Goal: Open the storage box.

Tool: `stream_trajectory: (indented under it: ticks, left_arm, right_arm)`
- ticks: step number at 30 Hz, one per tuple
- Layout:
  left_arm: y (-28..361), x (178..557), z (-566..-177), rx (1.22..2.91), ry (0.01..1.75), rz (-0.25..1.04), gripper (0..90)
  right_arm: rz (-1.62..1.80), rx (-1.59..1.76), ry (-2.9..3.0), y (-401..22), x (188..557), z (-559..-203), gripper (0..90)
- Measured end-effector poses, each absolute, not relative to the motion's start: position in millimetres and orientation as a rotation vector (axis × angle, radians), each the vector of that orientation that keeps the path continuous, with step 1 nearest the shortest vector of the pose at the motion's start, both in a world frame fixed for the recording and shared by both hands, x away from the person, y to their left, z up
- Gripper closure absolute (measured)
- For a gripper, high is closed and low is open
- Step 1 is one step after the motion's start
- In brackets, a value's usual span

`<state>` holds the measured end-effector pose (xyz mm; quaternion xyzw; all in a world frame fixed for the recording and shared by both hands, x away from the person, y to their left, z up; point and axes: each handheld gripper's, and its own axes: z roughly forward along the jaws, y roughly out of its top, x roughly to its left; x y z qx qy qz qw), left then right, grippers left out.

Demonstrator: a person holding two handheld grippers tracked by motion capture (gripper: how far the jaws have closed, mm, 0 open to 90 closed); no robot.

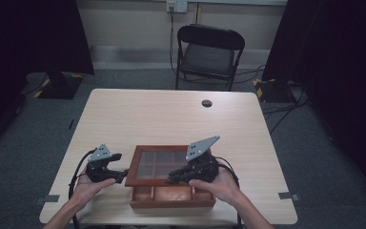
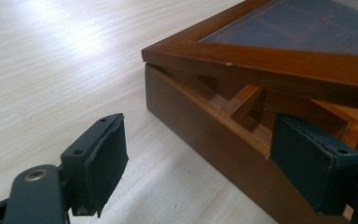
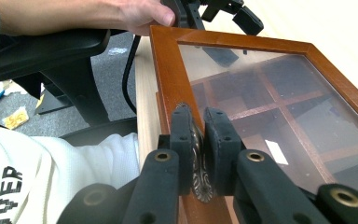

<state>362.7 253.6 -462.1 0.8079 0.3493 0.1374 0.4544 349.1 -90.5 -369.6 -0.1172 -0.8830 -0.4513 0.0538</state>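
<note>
Right tool [image 3: 198,154] clamped on metal clasp [image 3: 199,179] at lid [image 3: 170,88] front edge, lid lifted, box [image 2: 205,135] just below. Left tool [image 2: 214,163] gaping wide, straddling box's side wall. Risk: thin clasp slips, lid slams onto tabletop [image 1: 162,114] box.

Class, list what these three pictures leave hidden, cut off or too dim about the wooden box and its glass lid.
- Box compartments' contents: too dark and small in the high view; reflections on the glass lid blur them in the right gripper view.
- Metal lid handle: mostly covered by the right hand-held gripper.
- Box's far side: cut off by the frame edge in the left gripper view.
</note>
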Motion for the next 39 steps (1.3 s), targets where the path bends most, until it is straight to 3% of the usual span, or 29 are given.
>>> stream_trajectory:
  ticks: [20,31,39]
  left_arm:
    - [249.5,361.3,-455.3,1.956,0.831,0.335,21.7]
    - [251.5,361.4,-453.7,1.948,0.839,0.331,22.9]
    - [251.3,361.4,-449.7,1.919,0.844,0.332,25.5]
  right_arm:
    - [-1.358,-0.348,-2.703,-84.6,349.6,-367.2,82.4]
    - [-1.417,-0.475,-2.71,-106.7,349.5,-365.2,53.8]
    - [-1.474,-0.64,-2.68,-147.0,346.3,-374.4,33.3]
